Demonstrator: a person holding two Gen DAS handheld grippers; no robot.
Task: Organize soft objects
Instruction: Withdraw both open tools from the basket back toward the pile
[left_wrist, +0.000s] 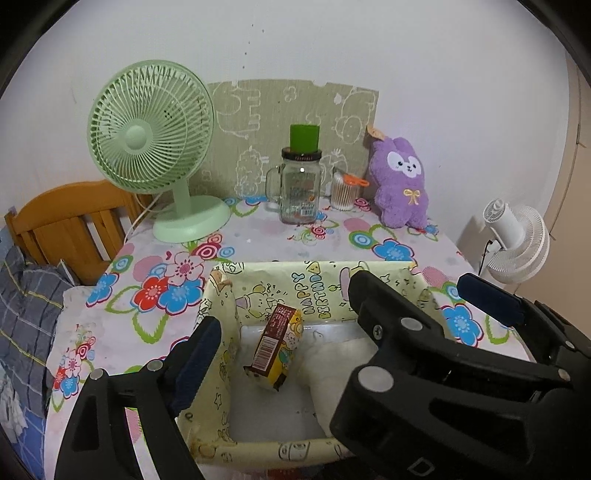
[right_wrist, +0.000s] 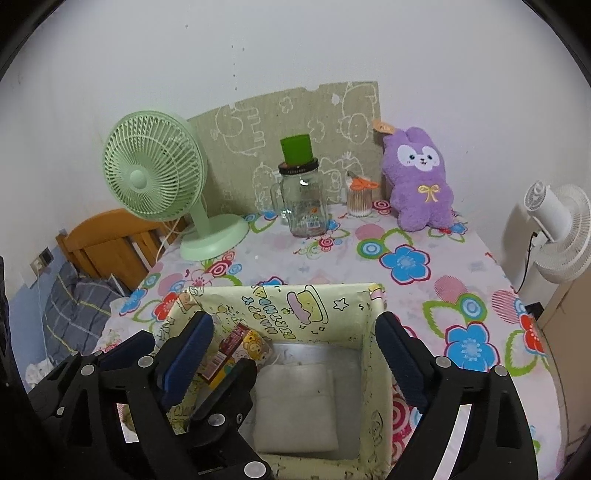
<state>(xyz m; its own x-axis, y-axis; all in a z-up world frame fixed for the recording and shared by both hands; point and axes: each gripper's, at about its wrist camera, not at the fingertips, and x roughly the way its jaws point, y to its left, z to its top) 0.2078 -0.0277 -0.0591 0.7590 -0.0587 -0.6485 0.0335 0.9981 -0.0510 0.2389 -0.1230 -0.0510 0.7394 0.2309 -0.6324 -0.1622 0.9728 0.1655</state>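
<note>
A box wrapped in yellow birthday paper (right_wrist: 295, 314) stands at the near edge of the flowered table. Inside it a yellow-brown snack pack (left_wrist: 277, 347) leans against the left wall, beside a folded white cloth (right_wrist: 295, 402) lying flat on the bottom. Both grippers hover over the box, side by side and overlapping. My left gripper (left_wrist: 291, 332) is open above the snack pack, its pads off the pack. My right gripper (right_wrist: 295, 328) is open above the white cloth, and its left finger hides the left gripper's right finger. A purple plush rabbit (left_wrist: 400, 184) sits against the back wall.
At the back of the table stand a green desk fan (left_wrist: 151, 147), a glass mug jar (left_wrist: 299, 188) with a green cup on top, and a tub of cotton swabs (left_wrist: 343, 192). A white fan (left_wrist: 517, 240) is off the right edge. A wooden headboard (left_wrist: 74, 221) and bedding lie left.
</note>
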